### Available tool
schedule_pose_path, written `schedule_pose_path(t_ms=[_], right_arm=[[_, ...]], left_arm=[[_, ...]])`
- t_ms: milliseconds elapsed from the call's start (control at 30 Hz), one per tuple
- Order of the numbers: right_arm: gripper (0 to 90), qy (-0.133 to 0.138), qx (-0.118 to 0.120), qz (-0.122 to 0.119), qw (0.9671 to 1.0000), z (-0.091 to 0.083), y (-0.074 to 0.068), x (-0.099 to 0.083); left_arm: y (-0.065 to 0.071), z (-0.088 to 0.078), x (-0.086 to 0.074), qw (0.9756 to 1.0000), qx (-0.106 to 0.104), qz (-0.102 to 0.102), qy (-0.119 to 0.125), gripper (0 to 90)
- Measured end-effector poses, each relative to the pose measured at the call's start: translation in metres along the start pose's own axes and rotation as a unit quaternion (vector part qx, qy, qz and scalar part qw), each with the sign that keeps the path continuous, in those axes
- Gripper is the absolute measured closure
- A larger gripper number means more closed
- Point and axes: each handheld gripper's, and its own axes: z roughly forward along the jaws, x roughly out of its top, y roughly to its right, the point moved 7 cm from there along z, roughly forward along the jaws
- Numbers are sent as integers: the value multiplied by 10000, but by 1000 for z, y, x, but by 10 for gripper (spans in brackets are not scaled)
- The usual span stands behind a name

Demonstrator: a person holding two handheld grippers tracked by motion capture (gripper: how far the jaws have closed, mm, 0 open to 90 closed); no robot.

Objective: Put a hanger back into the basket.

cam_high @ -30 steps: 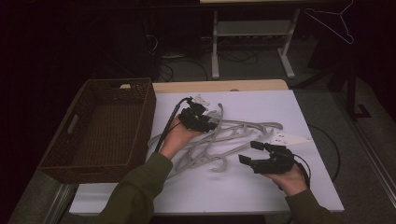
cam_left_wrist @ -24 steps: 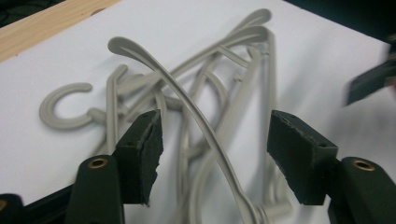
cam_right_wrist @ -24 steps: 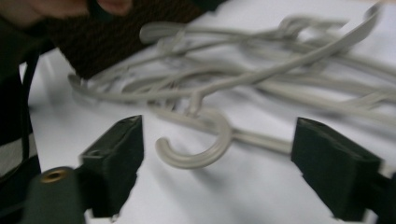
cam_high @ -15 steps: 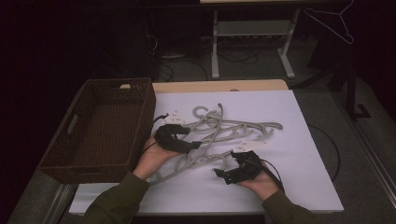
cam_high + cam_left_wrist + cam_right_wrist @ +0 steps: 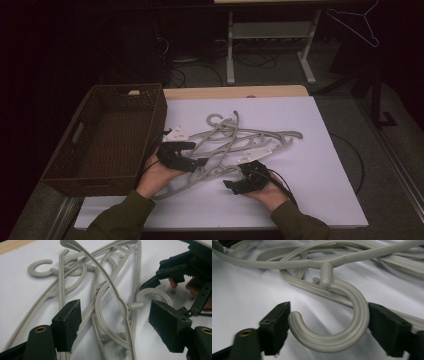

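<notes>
Both your grippers are at the near side of the hanger pile, beside the empty basket.

Going left to right: the wicker basket (image 5: 105, 137) sits at the table's (image 5: 330, 165) left edge. Your left gripper (image 5: 192, 161) stands spread over the grey hangers (image 5: 240, 140), its jaws having just been opening, with a curved hanger arm (image 5: 110, 290) between the pads but unpinched. Your right gripper (image 5: 235, 186) has its jaws just closing around a hanger hook (image 5: 337, 325), the pads touching or nearly touching its sides (I cannot tell whether they press). The hangers lie tangled mid-table, so lifting one by its hook could drag the others along or let the round hook slip. The basket's tall near wall stands in the way of any leftward move.
</notes>
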Motion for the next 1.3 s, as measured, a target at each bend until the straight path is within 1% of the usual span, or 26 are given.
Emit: schedule_pose_path(t_ms=[33, 67, 167, 300, 333, 367, 400, 467, 533, 567, 600, 633, 667, 700, 733, 767, 800, 833, 867, 900, 933, 967, 1067, 1133, 1233, 1300], right_arm=[[257, -26, 23, -8, 10000, 0, 0, 0], [262, -19, 16, 21, 10000, -2, 1, 0], [263, -43, 48, 14, 10000, -3, 2, 0], [265, -48, 71, 19, 10000, -11, 9, 1], [265, -36, 104, 46, 9999, -17, 14, 2], [265, -36, 104, 46, 9999, -17, 14, 2], [266, 5, 102, 20, 9999, -22, 22, 3], [266, -16, 90, 18, 10000, -27, 29, 4], [266, 3, 90, -64, 9999, -31, 37, 4], [266, 3, 90, -64, 9999, -31, 37, 4], [266, 29, 174, -21, 9998, -36, 42, 4], [265, 68, 224, -86, 9997, -37, 44, 4], [265, 86, 256, -59, 9996, -39, 45, 4], [265, 95, 297, 7, 9995, -40, 46, 4], [265, 114, 320, -71, 9994, -40, 48, 4], [264, 116, 338, -20, 9994, -41, 48, 3], [264, 113, 358, -6, 9993, -41, 48, 3], [264, 112, 364, -26, 9993, -41, 48, 3], [265, 149, 351, -180, 9991, -41, 50, 3], [264, 186, 363, -206, 9990, -41, 50, 4], [265, 190, 411, -122, 9989, -43, 49, 5], [265, 232, 451, -119, 9986, -43, 48, 6], [265, 198, 400, -200, 9988, -46, 49, 10], [267, 412, 466, -279, 9977, -51, 50, 20], [267, 420, 485, -249, 9976, -52, 49, 23], [268, 475, 464, -310, 9973, -53, 48, 27]], left_arm=[[1, 1, 0, 10000, -8, -19, 8, 258], [1, 1, 0, 10000, -7, -37, 15, 259], [1, 1, 1, 10000, 7, -41, 16, 260], [-1, 0, -1, 10000, 21, -34, -7, 260], [-2, 0, -2, 10000, 23, 9, -76, 260], [-2, 0, -2, 10000, 23, 9, -76, 259], [-3, 0, -5, 9999, 69, -14, -133, 260], [-4, 0, -8, 9996, 130, 43, -234, 261], [-4, 1, -13, 9995, 154, 35, -281, 278], [-4, 1, -13, 9995, 154, 35, -281, 288], [-5, 2, -19, 9990, 210, 74, -395, 310], [-5, 2, -21, 9988, 234, 76, -429, 339], [-6, 2, -24, 9987, 248, 11, -444, 366], [-8, 3, -27, 9982, 270, -7, -531, 407], [-8, 3, -27, 9982, 270, -7, -531, 461], [-11, 5, -33, 9974, 346, -76, -630, 495], [-11, 6, -35, 9973, 350, -104, -637, 523], [-11, 6, -35, 9973, 350, -104, -637, 546], [-11, 6, -38, 9967, 413, -136, -683, 558], [-9, 6, -38, 9966, 424, -179, -680, 563], [-8, 6, -38, 9970, 394, -138, -645, 564], [-6, 5, -37, 9975, 358, -159, -586, 564], [-3, 3, -35, 9981, 292, -162, -523, 555], [2, 0, -30, 9989, 191, -89, -410, 538], [6, -2, -26, 9993, 136, -36, -338, 503], [9, -3, -24, 9994, 118, 23, -332, 489]])
